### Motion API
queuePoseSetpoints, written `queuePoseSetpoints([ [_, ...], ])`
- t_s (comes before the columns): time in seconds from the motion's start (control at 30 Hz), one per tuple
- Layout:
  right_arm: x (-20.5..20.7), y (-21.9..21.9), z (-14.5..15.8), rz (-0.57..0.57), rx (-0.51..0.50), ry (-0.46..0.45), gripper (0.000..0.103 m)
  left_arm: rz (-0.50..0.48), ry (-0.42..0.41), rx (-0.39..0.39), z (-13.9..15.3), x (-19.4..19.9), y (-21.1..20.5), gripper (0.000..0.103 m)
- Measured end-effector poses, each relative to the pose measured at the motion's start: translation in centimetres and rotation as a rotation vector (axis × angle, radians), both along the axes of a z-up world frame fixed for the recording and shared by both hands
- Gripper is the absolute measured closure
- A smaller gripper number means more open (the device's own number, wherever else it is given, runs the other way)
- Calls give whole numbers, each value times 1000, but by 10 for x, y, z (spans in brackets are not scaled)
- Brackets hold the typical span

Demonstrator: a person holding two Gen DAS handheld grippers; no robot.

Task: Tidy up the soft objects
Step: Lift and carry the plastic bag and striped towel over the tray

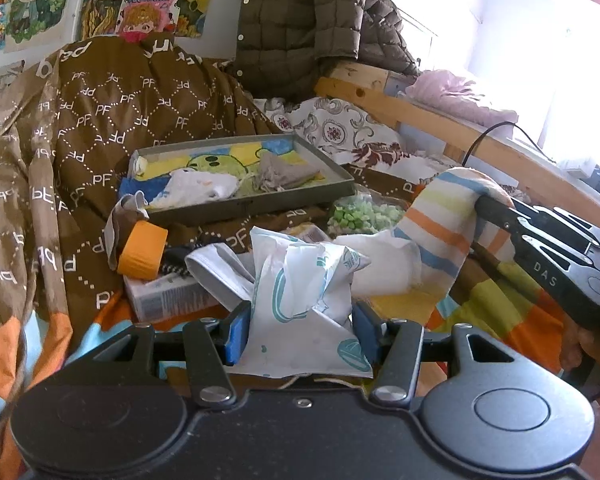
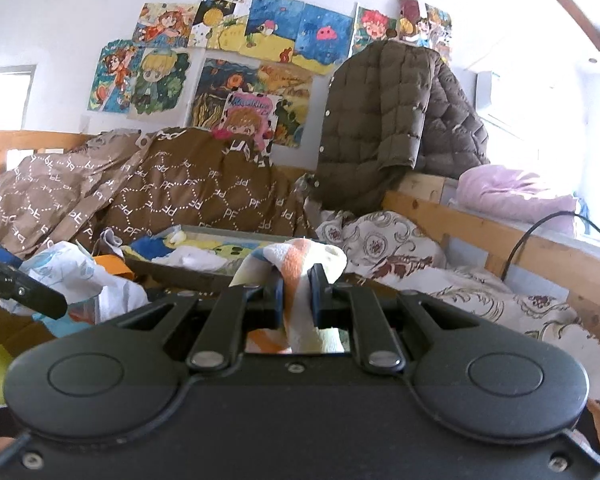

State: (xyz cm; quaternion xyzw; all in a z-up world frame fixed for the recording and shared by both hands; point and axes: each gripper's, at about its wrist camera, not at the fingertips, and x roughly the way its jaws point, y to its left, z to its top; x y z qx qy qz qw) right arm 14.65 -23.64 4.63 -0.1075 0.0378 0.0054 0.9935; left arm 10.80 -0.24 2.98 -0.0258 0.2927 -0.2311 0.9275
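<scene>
My left gripper (image 1: 300, 332) is shut on a white cloth with teal prints (image 1: 304, 304), bunched between its blue pads just above the bed. My right gripper (image 2: 296, 296) is shut on a striped pastel towel (image 2: 296, 264). In the left wrist view that towel (image 1: 440, 216) hangs from the right gripper (image 1: 484, 204) at the right. A grey tray (image 1: 284, 202) lies behind on the bed, holding a white cloth (image 1: 196, 192), a grey cloth (image 1: 280, 172) and a yellow-blue cloth (image 1: 228, 156). The tray (image 2: 172, 272) also shows in the right wrist view.
An orange tape roll (image 1: 142, 252), a small box (image 1: 168, 300) and a bag of green bits (image 1: 360, 216) lie near the tray. A brown PF quilt (image 1: 112, 120) is heaped left. A padded jacket (image 1: 300, 20) hangs behind. A wooden bed rail (image 1: 440, 128) runs right.
</scene>
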Motion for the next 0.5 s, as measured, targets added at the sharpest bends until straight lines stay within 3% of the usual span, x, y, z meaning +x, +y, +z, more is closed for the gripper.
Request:
queuePoseSetpoints([
  [0.3,2,1,21,14,-90,-46,96,10,-32,-21,9,39,7,47],
  [0.5,33,-1,41,47,-125,-47,96,-4,-64,10,18,82,11,47],
])
